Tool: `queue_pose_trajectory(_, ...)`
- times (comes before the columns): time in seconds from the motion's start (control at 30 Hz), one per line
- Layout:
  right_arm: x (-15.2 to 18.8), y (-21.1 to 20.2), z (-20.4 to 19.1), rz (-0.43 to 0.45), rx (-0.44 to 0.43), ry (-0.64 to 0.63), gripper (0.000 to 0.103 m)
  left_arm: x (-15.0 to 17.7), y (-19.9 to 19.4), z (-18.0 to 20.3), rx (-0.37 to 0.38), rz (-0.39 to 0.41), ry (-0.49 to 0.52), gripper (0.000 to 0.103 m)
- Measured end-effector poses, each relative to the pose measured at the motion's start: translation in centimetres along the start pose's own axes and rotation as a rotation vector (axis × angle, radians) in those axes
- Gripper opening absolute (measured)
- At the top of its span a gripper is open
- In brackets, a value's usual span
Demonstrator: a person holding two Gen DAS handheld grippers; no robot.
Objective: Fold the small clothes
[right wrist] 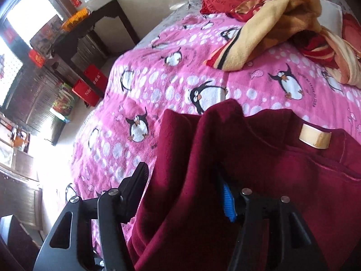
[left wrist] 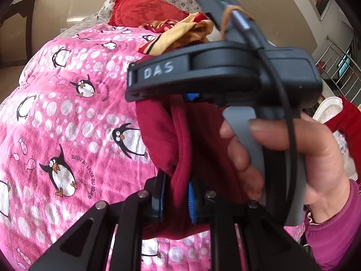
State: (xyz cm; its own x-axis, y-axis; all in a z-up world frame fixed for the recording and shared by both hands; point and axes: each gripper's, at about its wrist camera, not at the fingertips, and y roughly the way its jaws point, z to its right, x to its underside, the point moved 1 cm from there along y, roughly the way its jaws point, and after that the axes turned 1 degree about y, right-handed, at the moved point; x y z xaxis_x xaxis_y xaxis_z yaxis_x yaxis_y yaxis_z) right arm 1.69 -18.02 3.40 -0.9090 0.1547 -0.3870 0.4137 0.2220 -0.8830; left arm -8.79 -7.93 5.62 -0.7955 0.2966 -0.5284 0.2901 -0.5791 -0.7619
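Note:
A dark red garment [left wrist: 162, 135] hangs between both grippers above a pink penguin blanket [left wrist: 67, 117]. My left gripper [left wrist: 176, 201] is shut on a fold of the dark red garment, with blue pads on either side of the cloth. The right gripper's body [left wrist: 225, 74], held by a hand, sits close in front of it in the left wrist view. In the right wrist view my right gripper [right wrist: 187, 192] is shut on a thick bunch of the garment [right wrist: 248, 158], which shows a tan neck label [right wrist: 314, 138].
A yellow and red blanket [right wrist: 270, 29] lies crumpled at the head of the bed, next to a red heart pillow [left wrist: 144, 9]. Dark furniture [right wrist: 90, 36] and red boxes [right wrist: 90, 83] stand beside the bed. The pink blanket [right wrist: 158, 79] covers the bed.

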Motion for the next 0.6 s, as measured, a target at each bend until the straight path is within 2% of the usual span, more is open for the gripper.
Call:
queue_pose_trajectory(0.03, 0.1, 0.7, -0.1, -0.017, 0.028, -0.014, 0.051, 0.0, 0.2, -0.1, -0.008, -0.007, -0.001, 0.016)
queue_pose_trajectory(0.07, 0.1, 1.0, -0.1, -0.012, 0.045, -0.018, 0.041, 0.0, 0.4, -0.2, -0.013, -0.011, -0.004, 0.016)
queue_pose_trajectory(0.1, 0.2, 1.0, 0.0, 0.006, 0.054, -0.016, 0.024, -0.1, 0.5, -0.3, -0.012, -0.013, -0.008, 0.016)
queue_pose_trajectory(0.17, 0.7, 0.3, 0.5, 0.044, 0.042, -0.007, 0.013, -0.2, 0.5, -0.1, 0.002, -0.017, -0.013, 0.016)
queue_pose_trajectory(0.33, 1.6, -3.4, 1.9, 0.137, -0.018, -0.002, 0.009, -1.1, -0.5, 2.8, 0.06, -0.01, 0.045, 0.016)
queue_pose_trajectory(0.47, 2.6, -8.9, 4.9, 0.218, -0.055, 0.034, 0.008, -2.3, -1.3, 6.7, 0.159, 0.011, 0.092, 0.018)
queue_pose_trajectory(0.5, 2.8, -10.3, 5.8, 0.234, -0.057, 0.043, 0.008, -2.5, -1.5, 7.9, 0.181, 0.016, 0.105, 0.021)
queue_pose_trajectory(0.57, 3.6, -13.3, 8.5, 0.268, -0.041, 0.07, 0.008, -2.9, -1.8, 10.1, 0.235, 0.034, 0.133, 0.041)
queue_pose_trajectory(0.6, 3.9, -14.4, 9.9, 0.279, -0.024, 0.083, 0.007, -3.1, -2.0, 10.9, 0.261, 0.039, 0.139, 0.057)
